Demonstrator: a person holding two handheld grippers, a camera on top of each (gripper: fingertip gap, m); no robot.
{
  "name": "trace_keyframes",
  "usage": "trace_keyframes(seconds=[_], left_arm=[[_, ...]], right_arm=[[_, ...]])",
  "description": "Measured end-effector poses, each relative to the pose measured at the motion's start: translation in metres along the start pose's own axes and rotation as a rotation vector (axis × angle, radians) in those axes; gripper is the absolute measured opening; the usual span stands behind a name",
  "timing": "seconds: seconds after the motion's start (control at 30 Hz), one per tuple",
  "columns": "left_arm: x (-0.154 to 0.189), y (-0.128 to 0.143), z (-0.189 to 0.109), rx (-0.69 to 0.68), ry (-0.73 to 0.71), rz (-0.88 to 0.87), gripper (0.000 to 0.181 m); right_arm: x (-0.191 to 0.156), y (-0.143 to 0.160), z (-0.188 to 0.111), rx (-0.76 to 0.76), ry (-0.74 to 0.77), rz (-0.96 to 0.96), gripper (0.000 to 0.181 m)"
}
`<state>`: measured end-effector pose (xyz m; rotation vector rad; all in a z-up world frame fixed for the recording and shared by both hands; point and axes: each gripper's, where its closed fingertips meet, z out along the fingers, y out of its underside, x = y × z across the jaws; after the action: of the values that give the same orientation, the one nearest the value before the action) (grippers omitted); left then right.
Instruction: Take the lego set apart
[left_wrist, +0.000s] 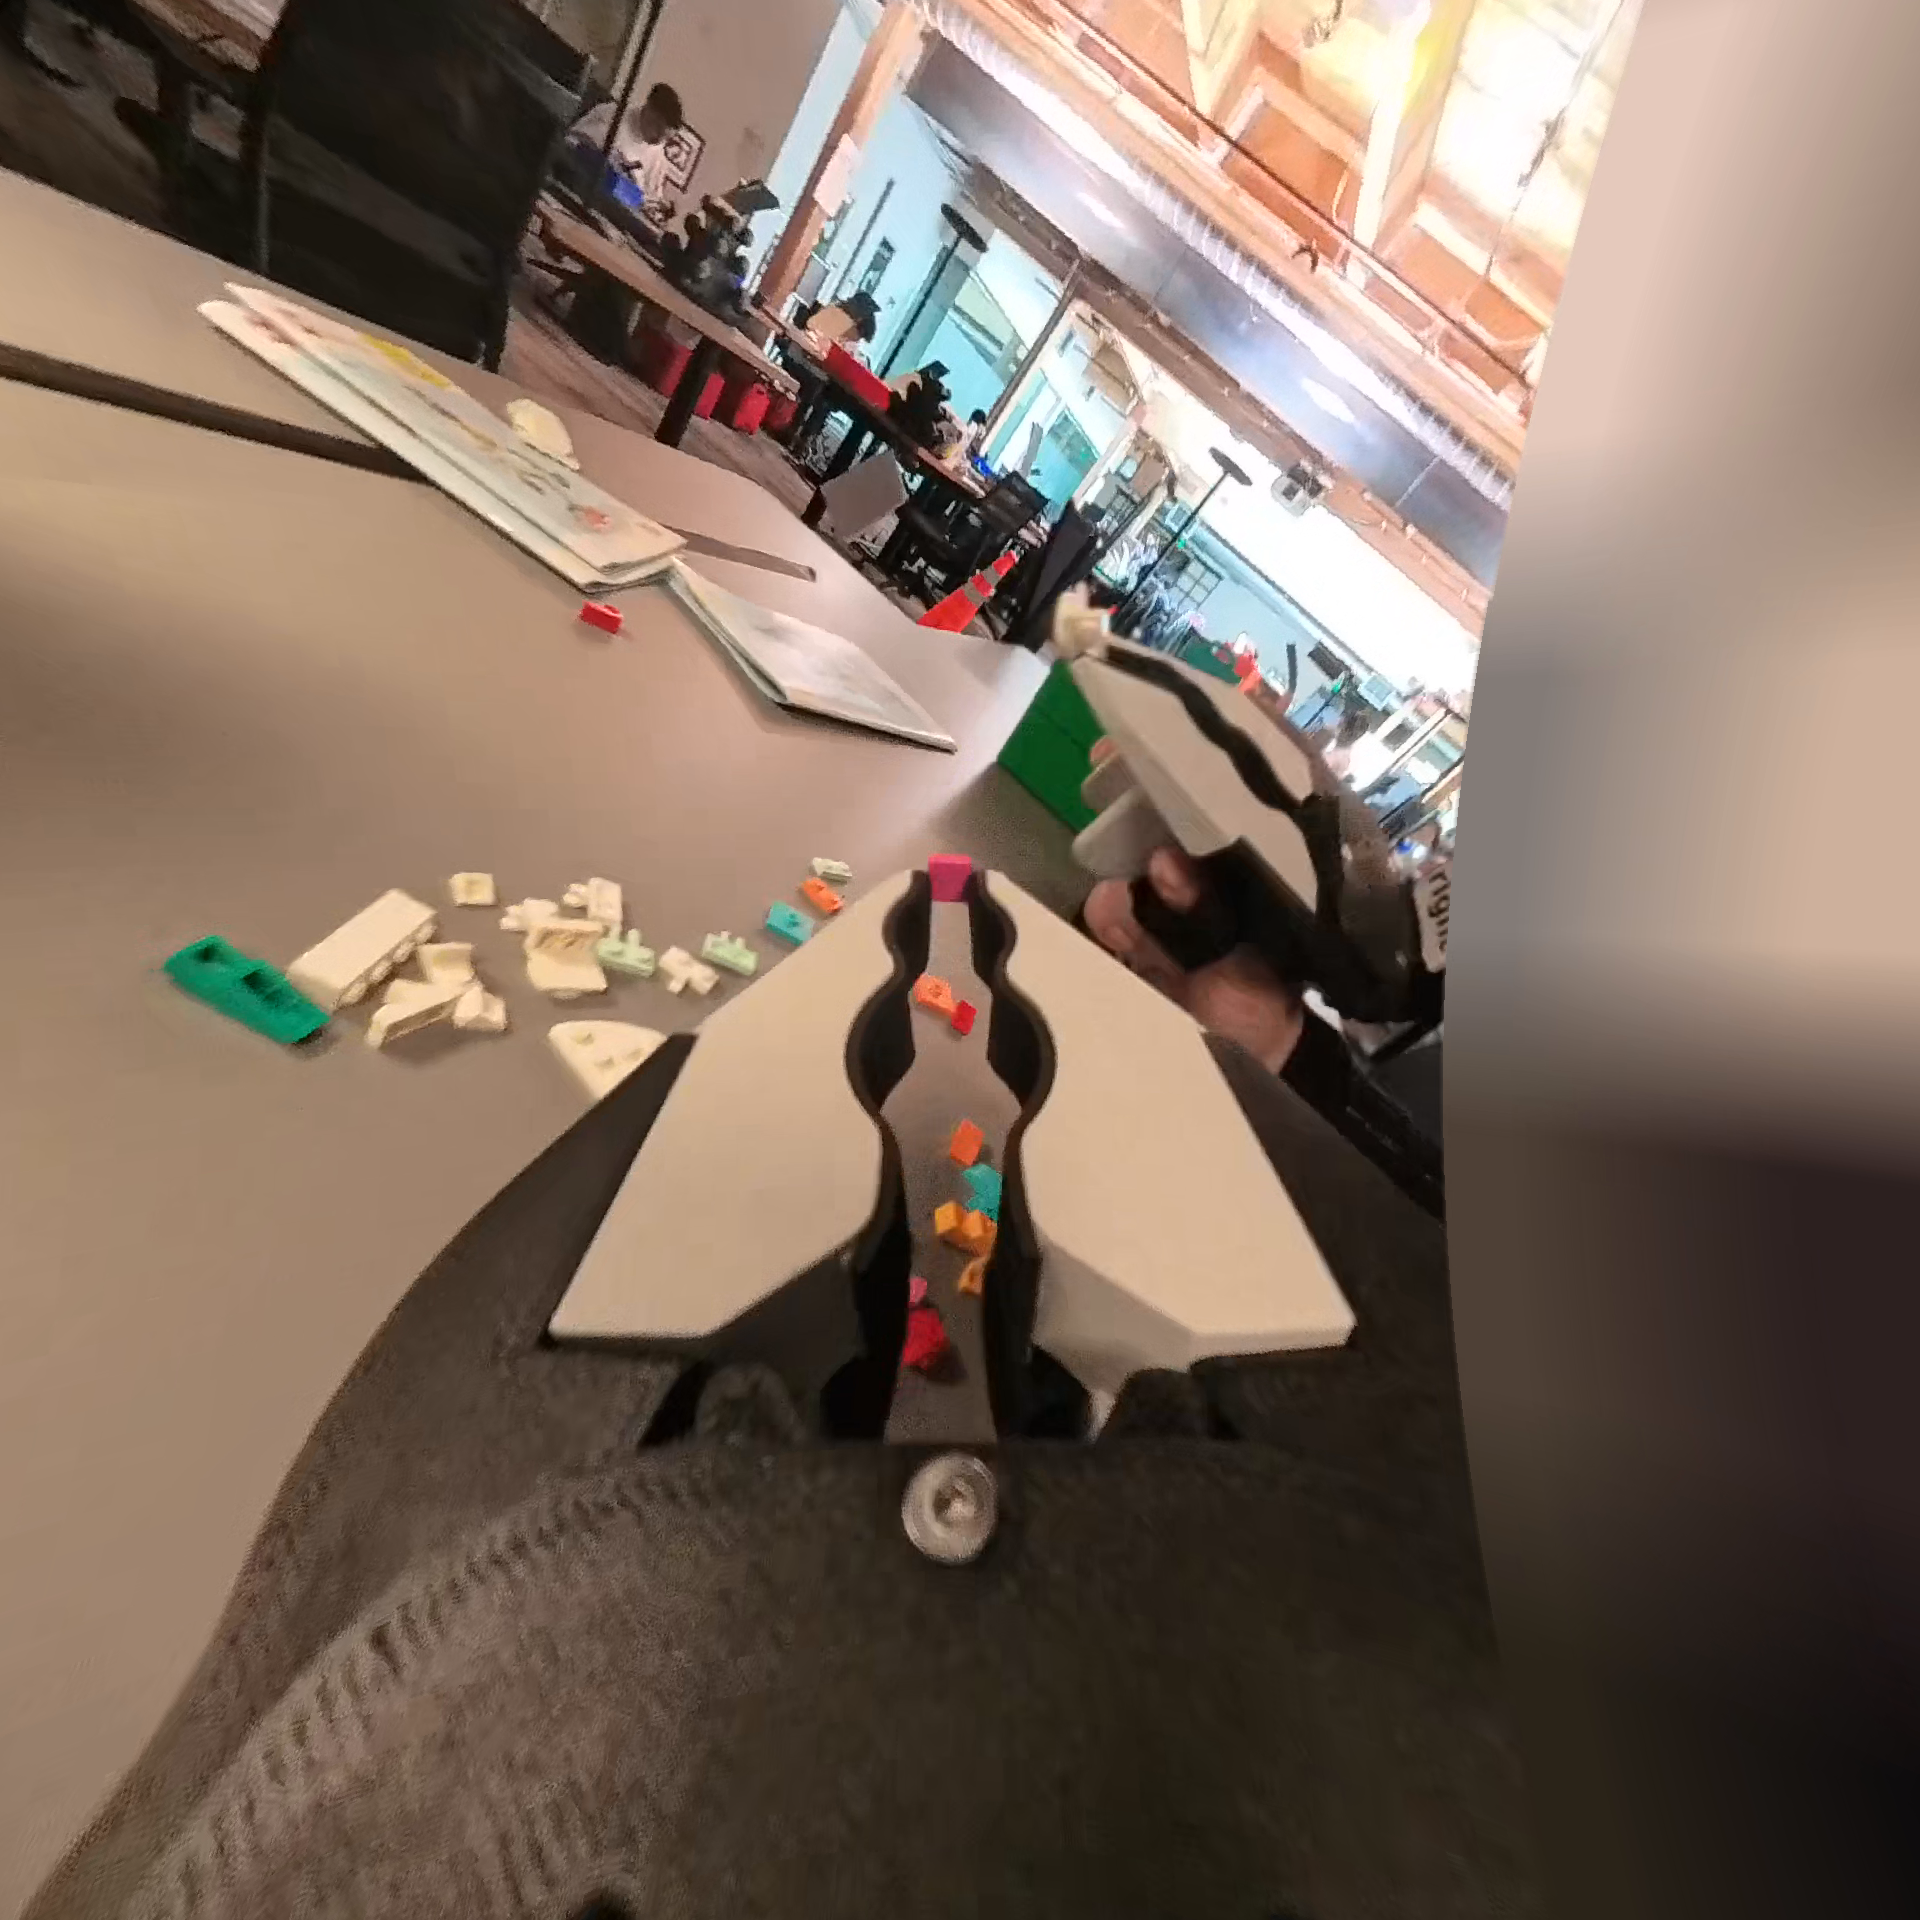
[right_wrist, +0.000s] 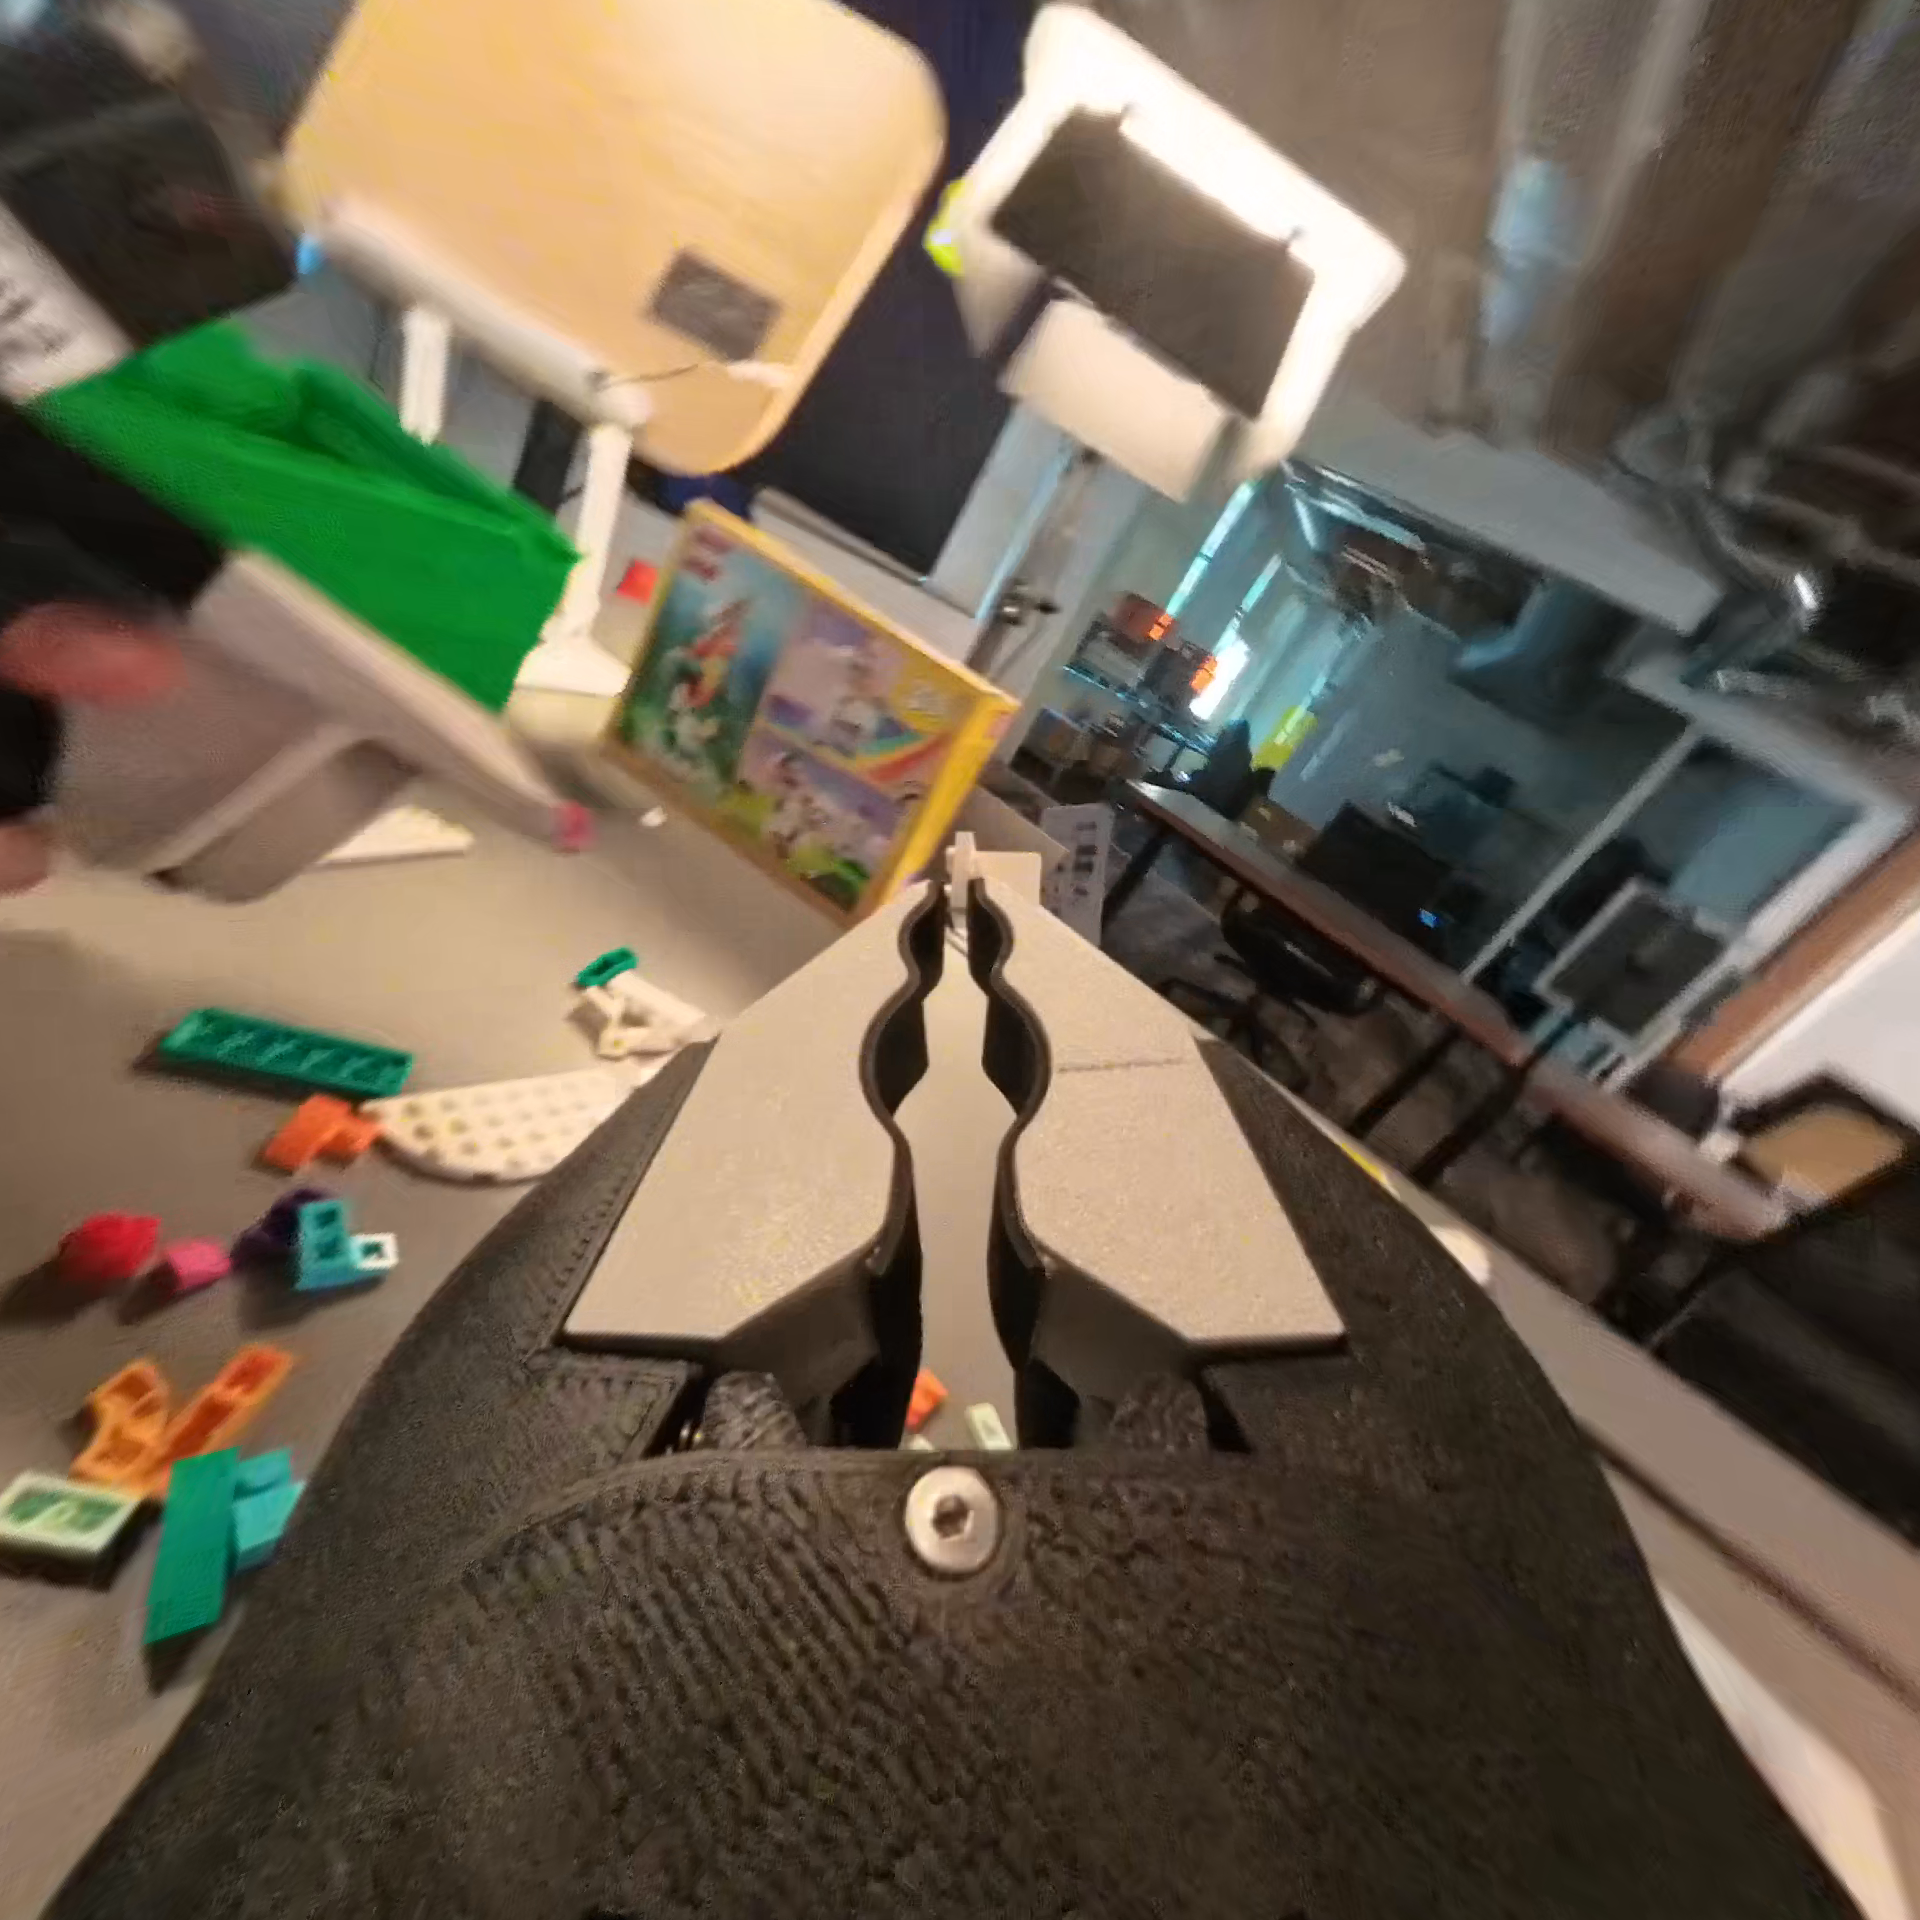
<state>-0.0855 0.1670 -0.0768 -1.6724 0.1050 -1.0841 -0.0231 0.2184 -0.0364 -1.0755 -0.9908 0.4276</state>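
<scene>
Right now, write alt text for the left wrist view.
The left gripper pinches a small pink brick at its fingertips above a grey table strewn with white, green and orange lego pieces. The right gripper, farther off, holds a white piece.

Both grippers (left_wrist: 951, 881) (right_wrist: 961, 871) clamped, raised.

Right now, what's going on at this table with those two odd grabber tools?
A person holds two grey two-finger grippers and is pulling a toy brick set apart. The left gripper pinches a small pink brick; the right gripper pinches a small white piece. Both are lifted above the grey table, where loose white, green and orange bricks lie scattered beside open instruction booklets and the set's yellow box.
</scene>
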Motion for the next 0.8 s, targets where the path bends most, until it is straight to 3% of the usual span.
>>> trace_keyframes(seconds=[0.1, 0.2, 0.43, 0.63, 0.8], left_arm=[[-0.011, 0.005, -0.002, -0.054, -0.064, 0.021, 0.006], [-0.028, 0.014, -0.003, -0.139, -0.234, 0.182, 0.007], [-0.067, 0.025, -0.023, -0.351, -0.553, 0.476, 0.007], [-0.085, 0.035, -0.034, -0.459, -0.646, 0.508, 0.007], [-0.089, 0.039, -0.035, -0.479, -0.653, 0.483, 0.022]], right_arm=[[0.004, 0.009, -0.004, -0.035, -0.029, 0.007, 0.002], [-0.015, 0.026, 0.001, -0.13, -0.151, -0.024, 0.002], [-0.074, 0.068, -0.029, -0.478, -0.637, 0.267, 0.003], [-0.085, 0.094, -0.037, -0.615, -0.671, 0.195, 0.004], [-0.083, 0.094, -0.035, -0.612, -0.664, 0.232, 0.027]])
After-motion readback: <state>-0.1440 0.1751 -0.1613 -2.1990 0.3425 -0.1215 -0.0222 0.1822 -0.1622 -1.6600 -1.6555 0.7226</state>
